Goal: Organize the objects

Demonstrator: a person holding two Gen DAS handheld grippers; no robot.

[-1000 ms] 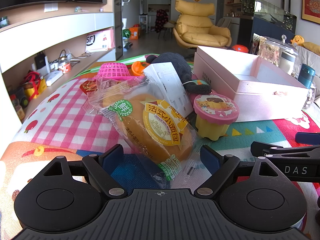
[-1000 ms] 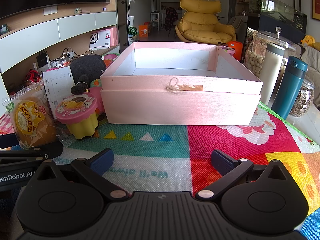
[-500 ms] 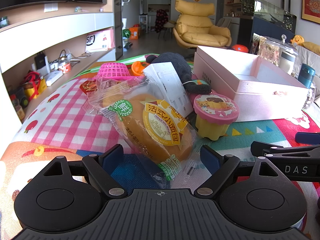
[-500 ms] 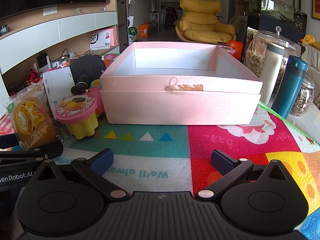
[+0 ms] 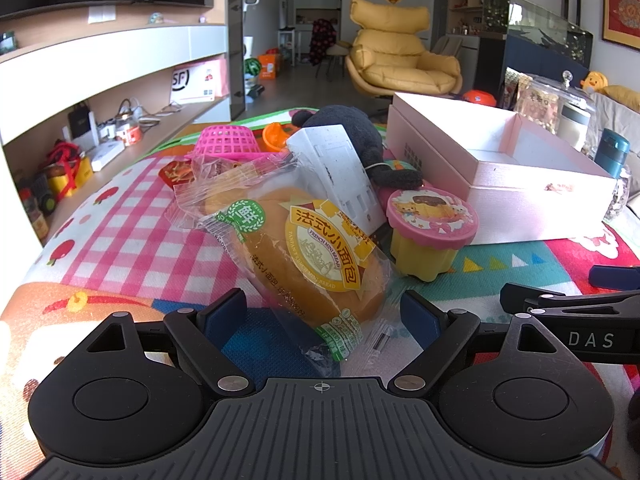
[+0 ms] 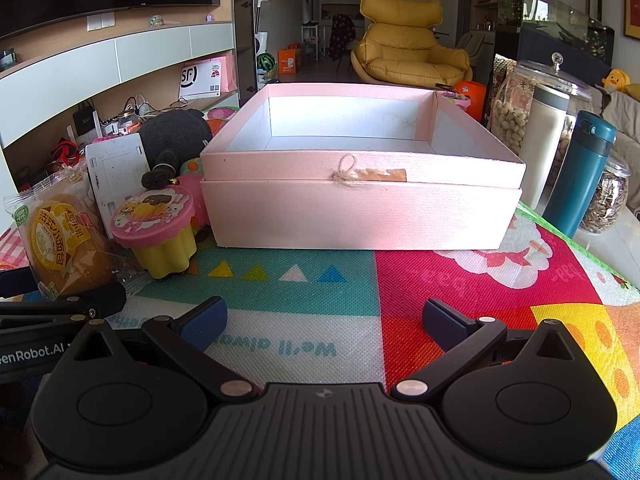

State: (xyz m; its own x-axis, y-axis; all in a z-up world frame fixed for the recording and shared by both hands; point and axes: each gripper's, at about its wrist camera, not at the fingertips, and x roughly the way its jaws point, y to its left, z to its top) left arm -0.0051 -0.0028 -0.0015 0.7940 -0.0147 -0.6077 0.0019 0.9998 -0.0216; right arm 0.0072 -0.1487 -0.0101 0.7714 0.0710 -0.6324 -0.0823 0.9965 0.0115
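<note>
Nothing had moved: your left gripper (image 5: 322, 310), fingers spread, straddled the bread packet's (image 5: 310, 256) near end, long axis running away leftward; the right gripper (image 6: 324, 316) gaped empty.

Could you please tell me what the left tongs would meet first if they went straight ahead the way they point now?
The left tongs are open, and the packaged French mini bread already lies between the fingers, so it would most likely be met first.

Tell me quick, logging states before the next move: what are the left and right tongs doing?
Left tongs: open, straddling the bread packet, not gripping it.
Right tongs: open, holding nothing.
</note>
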